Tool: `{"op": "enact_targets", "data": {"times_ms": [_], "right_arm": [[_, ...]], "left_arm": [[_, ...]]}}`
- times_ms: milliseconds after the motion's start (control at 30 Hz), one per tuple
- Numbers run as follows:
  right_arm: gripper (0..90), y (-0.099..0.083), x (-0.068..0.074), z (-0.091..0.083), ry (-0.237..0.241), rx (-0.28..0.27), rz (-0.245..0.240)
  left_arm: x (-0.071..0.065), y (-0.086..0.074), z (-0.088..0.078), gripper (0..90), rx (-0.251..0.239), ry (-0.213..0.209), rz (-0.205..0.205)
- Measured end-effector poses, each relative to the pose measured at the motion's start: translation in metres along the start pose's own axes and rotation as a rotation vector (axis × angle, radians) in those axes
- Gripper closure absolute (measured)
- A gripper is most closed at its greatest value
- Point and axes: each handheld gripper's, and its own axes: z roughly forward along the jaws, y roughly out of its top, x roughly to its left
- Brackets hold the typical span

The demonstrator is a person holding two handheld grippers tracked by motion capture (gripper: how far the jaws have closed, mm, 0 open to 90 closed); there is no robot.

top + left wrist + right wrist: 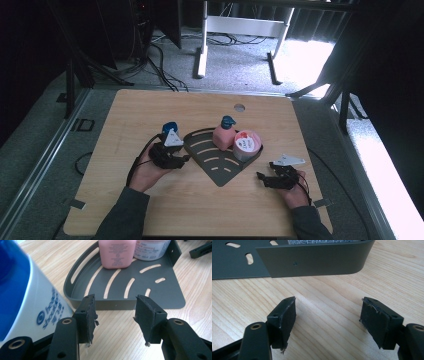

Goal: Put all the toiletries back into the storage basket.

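Note:
A dark grey corner shelf tray (220, 167) lies mid-table. A pink bottle (223, 136) with a blue cap and a white jar (246, 145) with a pink lid stand in its back part. A white bottle with a blue top (169, 128) stands on the table just left of the tray. My left gripper (185, 158) is open beside that bottle, its jaws facing the tray's curved wall (100, 304), with the white bottle (35, 305) at its left. My right gripper (260, 178) is open and empty, low over the wood in front of the tray's right wall (312, 261).
The wooden table (150, 210) has a small round hole (239, 107) near its far edge. Beyond the table are a carpeted floor, cables and a white desk frame (240, 30). My right gripper's tip (201, 250) shows at the top right of the left gripper view.

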Motion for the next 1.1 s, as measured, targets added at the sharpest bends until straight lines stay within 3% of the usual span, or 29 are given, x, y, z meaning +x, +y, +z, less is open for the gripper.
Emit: {"op": "enact_targets", "data": {"times_ms": [867,1100], "right_arm": [[28.1,0.0,0.0,0.0,0.0,0.001,-0.001],[28.2,0.0,0.0,0.0,0.0,0.0,-0.001]], "left_arm": [[0.021,-0.014,-0.022,51.6,0.035,0.016,-0.079],[0.027,-0.018,-0.028,51.5,0.031,0.015,-0.125]]}}
